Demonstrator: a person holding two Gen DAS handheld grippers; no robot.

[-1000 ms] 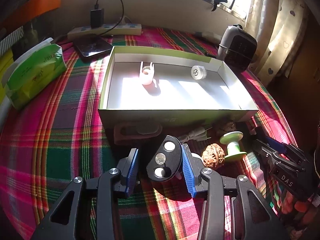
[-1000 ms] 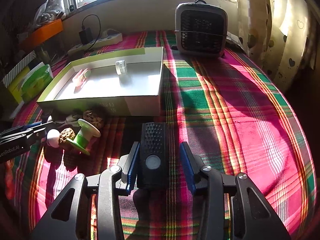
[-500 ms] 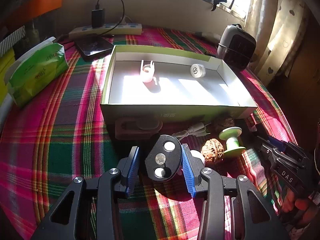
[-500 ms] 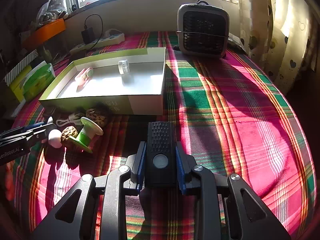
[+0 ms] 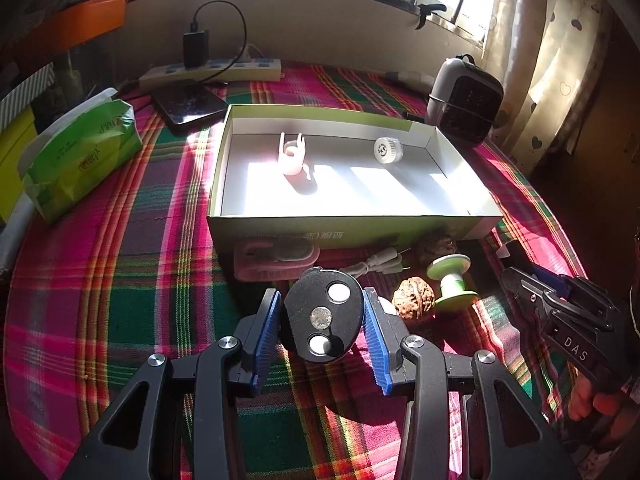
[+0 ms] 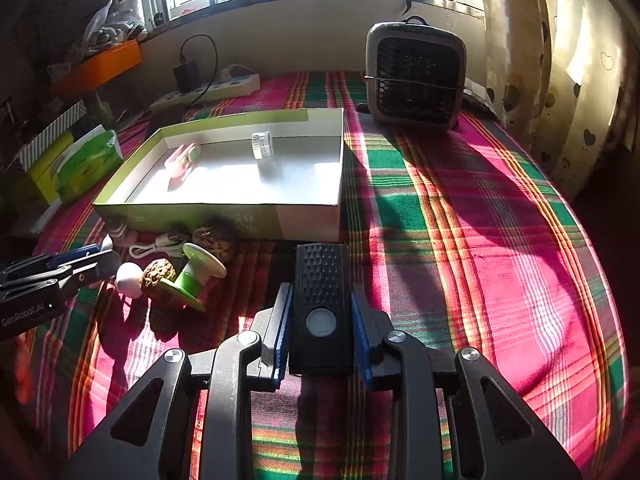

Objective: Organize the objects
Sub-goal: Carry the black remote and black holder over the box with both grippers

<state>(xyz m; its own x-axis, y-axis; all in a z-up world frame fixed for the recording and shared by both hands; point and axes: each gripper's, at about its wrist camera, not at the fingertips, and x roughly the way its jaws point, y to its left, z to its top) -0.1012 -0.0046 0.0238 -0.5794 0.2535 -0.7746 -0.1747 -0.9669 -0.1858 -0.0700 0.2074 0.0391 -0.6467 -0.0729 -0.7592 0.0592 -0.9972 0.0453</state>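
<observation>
Black oval plastic piece with three round discs sits between my left gripper's blue pads: right pad touching it, left pad a hair off, so I can't tell if it's clamped. Just ahead: brown walnut, green-and-white spool, then the shallow green-sided cardboard box holding a pink hand-shaped piece and a white roll near its far wall.

Right view: my right gripper pinches a black rectangular remote-like device with both pads tight, on the plaid cloth just off the box's near right corner.
</observation>
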